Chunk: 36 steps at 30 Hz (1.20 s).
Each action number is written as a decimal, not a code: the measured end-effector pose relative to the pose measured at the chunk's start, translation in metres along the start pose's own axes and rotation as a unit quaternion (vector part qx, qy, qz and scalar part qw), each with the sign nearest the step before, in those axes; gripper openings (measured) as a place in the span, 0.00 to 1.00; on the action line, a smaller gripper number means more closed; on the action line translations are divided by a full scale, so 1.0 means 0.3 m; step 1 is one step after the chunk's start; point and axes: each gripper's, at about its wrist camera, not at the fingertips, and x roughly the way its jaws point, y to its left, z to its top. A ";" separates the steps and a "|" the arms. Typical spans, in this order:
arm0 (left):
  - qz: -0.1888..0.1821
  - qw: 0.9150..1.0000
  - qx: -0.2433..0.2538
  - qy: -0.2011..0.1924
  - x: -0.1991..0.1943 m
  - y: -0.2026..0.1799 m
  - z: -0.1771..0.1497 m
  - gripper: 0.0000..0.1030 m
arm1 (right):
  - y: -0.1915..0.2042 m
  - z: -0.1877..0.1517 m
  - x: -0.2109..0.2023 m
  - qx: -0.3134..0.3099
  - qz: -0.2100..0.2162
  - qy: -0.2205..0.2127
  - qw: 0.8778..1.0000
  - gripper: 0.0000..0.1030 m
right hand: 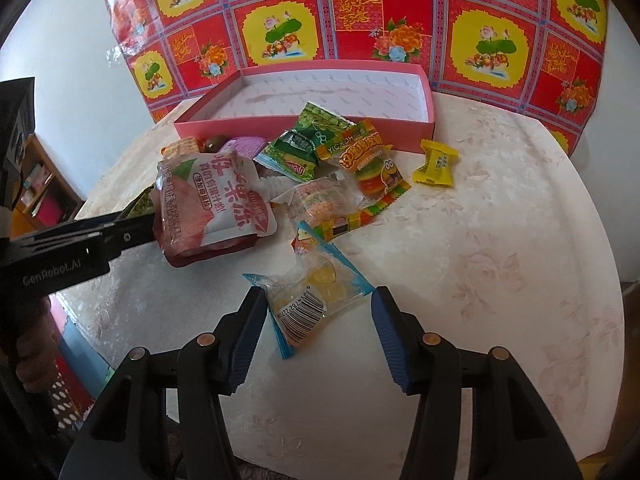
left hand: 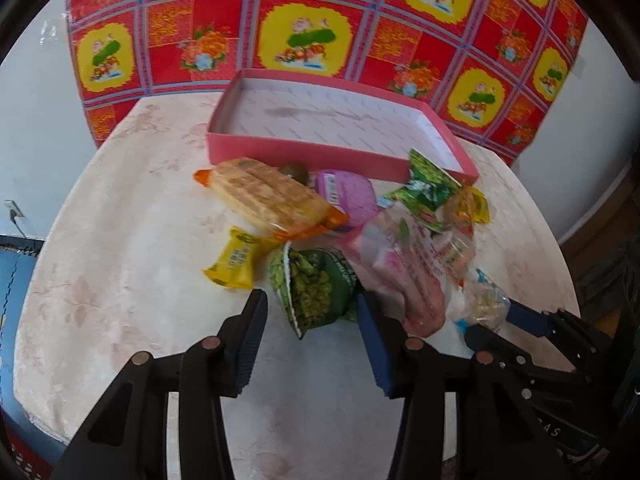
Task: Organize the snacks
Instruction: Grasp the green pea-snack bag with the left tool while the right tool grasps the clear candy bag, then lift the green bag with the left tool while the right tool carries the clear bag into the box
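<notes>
**Hovering over a heap of snacks, both grippers spread wide**

Looking along the left gripper (left hand: 312,320), its two fingers are standing well apart and gripping nothing. A green snack bag (left hand: 316,290) is lying just ahead of them, its near corner reaching into the gap between the fingertips. Just to the right of the right finger, a red-and-white pouch (left hand: 400,268) is resting against the pile, blurred in this view. Further ahead and left, a yellow wrapped candy (left hand: 234,262) is sitting on the pale table (left hand: 120,280), and beyond it a long cracker pack (left hand: 268,194) is lying aslant, partly over a purple packet (left hand: 352,196). The pink box (left hand: 288,150) is standing beyond the heap, open. The right gripper (left hand: 516,316) is coming in from the lower right, around a clear bag.

Turning to the right wrist view, the right gripper (right hand: 318,312) is likewise spread open, pinching nothing. A clear blue-edged candy bag (right hand: 316,288) is lying between its fingertips and just ahead. Ahead and left, the red-and-white pouch (right hand: 216,204) is lying beside the tip of the left gripper's arm. Further ahead, a burger gummy pack (right hand: 372,164), a green packet (right hand: 304,144) and a second yellow candy (right hand: 436,162) are lying before the pink box (right hand: 304,126).
</notes>
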 end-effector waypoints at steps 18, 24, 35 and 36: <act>-0.007 1.000 0.021 0.009 0.064 -0.045 0.020 0.38 | -0.010 -0.001 0.001 -0.001 0.010 -0.005 1.000 0.54; -0.009 1.000 0.018 0.005 0.042 -0.028 0.009 0.33 | -0.013 -0.001 -0.005 0.004 0.013 -0.003 1.000 0.54; 0.002 1.000 -0.003 -0.020 -0.053 0.039 -0.004 0.32 | 0.012 0.019 -0.074 -0.009 0.009 -0.032 0.999 0.53; 0.003 1.000 -0.004 -0.023 -0.064 0.043 -0.002 0.32 | 0.012 0.023 -0.079 -0.009 0.010 -0.033 0.999 0.53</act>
